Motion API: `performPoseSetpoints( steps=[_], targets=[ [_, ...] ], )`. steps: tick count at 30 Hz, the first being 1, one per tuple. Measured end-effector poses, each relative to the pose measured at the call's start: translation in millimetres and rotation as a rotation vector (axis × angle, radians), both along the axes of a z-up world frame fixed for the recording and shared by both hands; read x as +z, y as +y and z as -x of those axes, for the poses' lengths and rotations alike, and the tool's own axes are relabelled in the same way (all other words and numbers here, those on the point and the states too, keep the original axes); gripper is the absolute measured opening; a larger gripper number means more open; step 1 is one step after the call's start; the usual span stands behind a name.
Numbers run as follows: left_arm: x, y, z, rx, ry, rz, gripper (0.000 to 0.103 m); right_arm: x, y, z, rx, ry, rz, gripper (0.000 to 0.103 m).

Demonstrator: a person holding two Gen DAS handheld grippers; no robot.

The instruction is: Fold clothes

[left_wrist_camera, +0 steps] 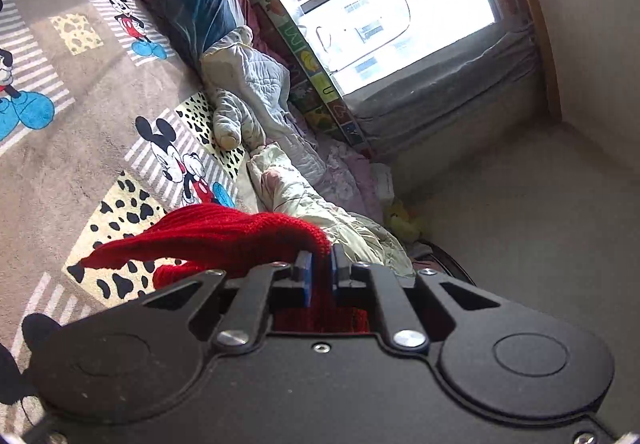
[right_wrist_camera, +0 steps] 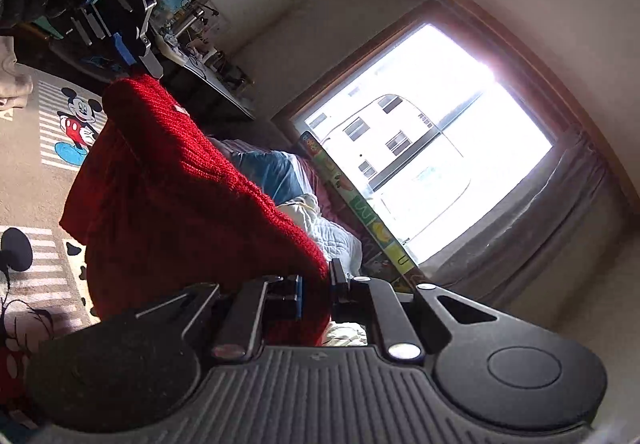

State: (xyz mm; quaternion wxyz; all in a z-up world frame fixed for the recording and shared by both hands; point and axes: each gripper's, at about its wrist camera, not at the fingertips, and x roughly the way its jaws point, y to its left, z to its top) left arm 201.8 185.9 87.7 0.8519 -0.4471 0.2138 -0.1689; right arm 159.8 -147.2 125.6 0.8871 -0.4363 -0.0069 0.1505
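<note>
A red knitted sweater (right_wrist_camera: pixel 168 180) hangs stretched in the air between my two grippers, above a bed with a Mickey Mouse blanket (left_wrist_camera: pixel 60 92). My left gripper (left_wrist_camera: pixel 320 264) is shut on one edge of the sweater (left_wrist_camera: pixel 224 236); it also shows in the right wrist view (right_wrist_camera: pixel 140 60) at the top left, clamped on the far upper edge. My right gripper (right_wrist_camera: pixel 316 284) is shut on the near edge, and the cloth drapes down to the left of it.
Crumpled pale quilted bedding (left_wrist_camera: pixel 256 100) and a blue plastic-wrapped bundle (left_wrist_camera: pixel 200 16) lie along the bed's window side. A bright window (right_wrist_camera: pixel 432 148) with a picture strip (right_wrist_camera: pixel 360 216) on its sill. A cluttered desk (right_wrist_camera: pixel 200 44) stands at the back wall.
</note>
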Motion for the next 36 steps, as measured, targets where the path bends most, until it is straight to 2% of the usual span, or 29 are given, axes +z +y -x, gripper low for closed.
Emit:
performPoseSetpoints(
  steps=[2, 4, 7, 10, 12, 15, 18, 21, 24, 25, 26, 28, 29, 31, 32, 36],
  targets=[
    [-15.7, -5.5, 6.9, -0.003, 0.016, -0.017, 0.006, -15.7, -5.1, 6.6, 0.003, 0.006, 0.011, 0.013],
    [-51.5, -9.1, 17.0, 0.008, 0.081, -0.035, 0.006, -51.9, -6.9, 15.9, 0.009, 0.045, 0.073, 0.013],
    [-126.1, -16.4, 36.3, 0.029, 0.247, -0.059, 0.006, -140.3, -7.1, 38.6, 0.034, 0.196, 0.189, 0.013],
    [-208.8, -24.9, 61.9, 0.041, 0.447, -0.098, 0.006, -234.5, -4.4, 68.1, 0.062, 0.375, 0.322, 0.013],
    [-252.8, -28.6, 80.2, 0.050, 0.549, -0.099, 0.006, -283.3, -3.6, 85.9, 0.076, 0.480, 0.381, 0.013],
    [-270.3, -27.9, 102.0, 0.079, 0.549, -0.056, 0.006, -313.0, 1.0, 107.6, 0.074, 0.519, 0.369, 0.013],
    [-257.6, -27.9, 108.9, 0.086, 0.536, -0.055, 0.006, -305.4, 3.5, 119.4, 0.055, 0.527, 0.312, 0.013],
    [-245.5, -31.1, 120.9, 0.075, 0.533, -0.065, 0.006, -285.0, -8.7, 145.6, 0.053, 0.529, 0.283, 0.013],
    [-242.7, -35.2, 131.8, 0.050, 0.579, -0.089, 0.008, -279.0, -15.7, 168.2, 0.058, 0.567, 0.281, 0.014],
    [-243.1, -36.2, 133.8, 0.039, 0.598, -0.103, 0.014, -281.4, -16.8, 174.3, 0.064, 0.596, 0.289, 0.021],
    [-242.2, -36.6, 135.8, 0.034, 0.609, -0.119, 0.025, -284.6, -16.9, 181.6, 0.087, 0.631, 0.303, 0.042],
    [-228.5, -31.9, 136.4, 0.059, 0.564, -0.145, 0.031, -277.2, -19.3, 191.8, 0.112, 0.665, 0.279, 0.061],
    [-220.9, -28.7, 134.7, 0.068, 0.540, -0.151, 0.031, -268.0, -21.3, 192.6, 0.121, 0.697, 0.239, 0.062],
    [-205.3, -20.2, 123.8, 0.081, 0.493, -0.165, 0.037, -246.3, -27.8, 186.3, 0.118, 0.744, 0.123, 0.062],
    [-198.8, -16.4, 114.6, 0.086, 0.477, -0.179, 0.042, -232.3, -32.5, 169.2, 0.109, 0.746, 0.054, 0.063],
    [-181.5, 4.5, 72.1, 0.088, 0.421, -0.260, 0.043, -200.3, -44.2, 87.6, 0.043, 0.727, -0.143, 0.064]
  ],
)
